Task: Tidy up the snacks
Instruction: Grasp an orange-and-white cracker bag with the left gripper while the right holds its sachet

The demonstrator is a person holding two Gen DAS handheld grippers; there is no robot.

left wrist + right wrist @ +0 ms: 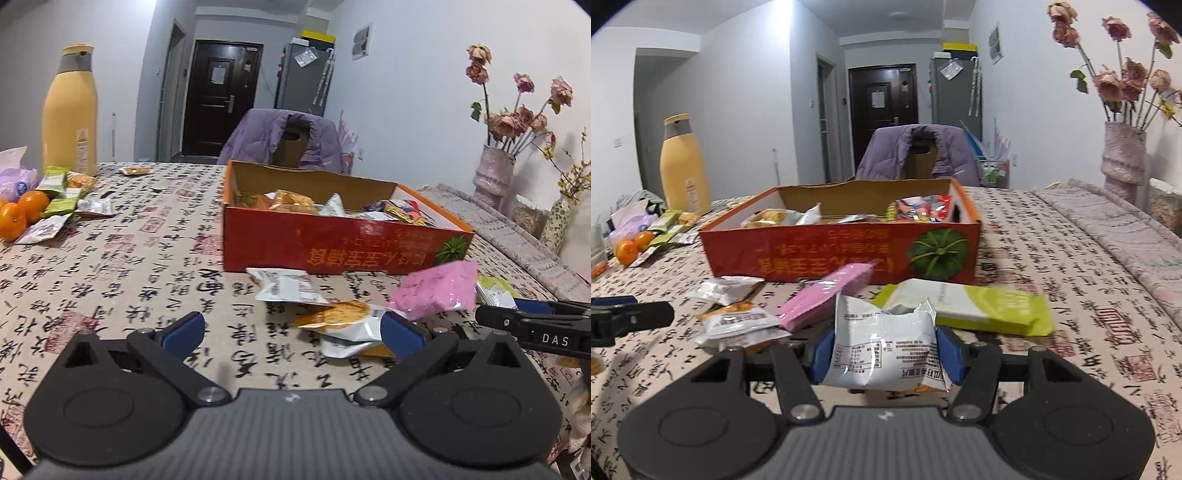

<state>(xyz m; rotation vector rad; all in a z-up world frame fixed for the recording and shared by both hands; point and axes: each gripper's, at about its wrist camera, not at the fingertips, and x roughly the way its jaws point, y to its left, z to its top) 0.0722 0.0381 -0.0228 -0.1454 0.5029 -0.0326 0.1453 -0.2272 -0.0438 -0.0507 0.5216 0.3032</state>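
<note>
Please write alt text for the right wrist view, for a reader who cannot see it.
The right gripper grips a white snack packet above a calligraphy-print tablecloth. Behind it stands an open red box holding snacks.

left tongs [291, 328] spread, right tongs [884, 350] clamped

white snack packet [882, 347]: glossy crinkled foil
red box [842, 254]: printed cardboard, raw brown inside
tabletop [129, 266]: matt woven cloth, calligraphy print
yellow bottle [70, 114]: smooth matt plastic
fingers [823, 350]: blue rubbery pads
</note>
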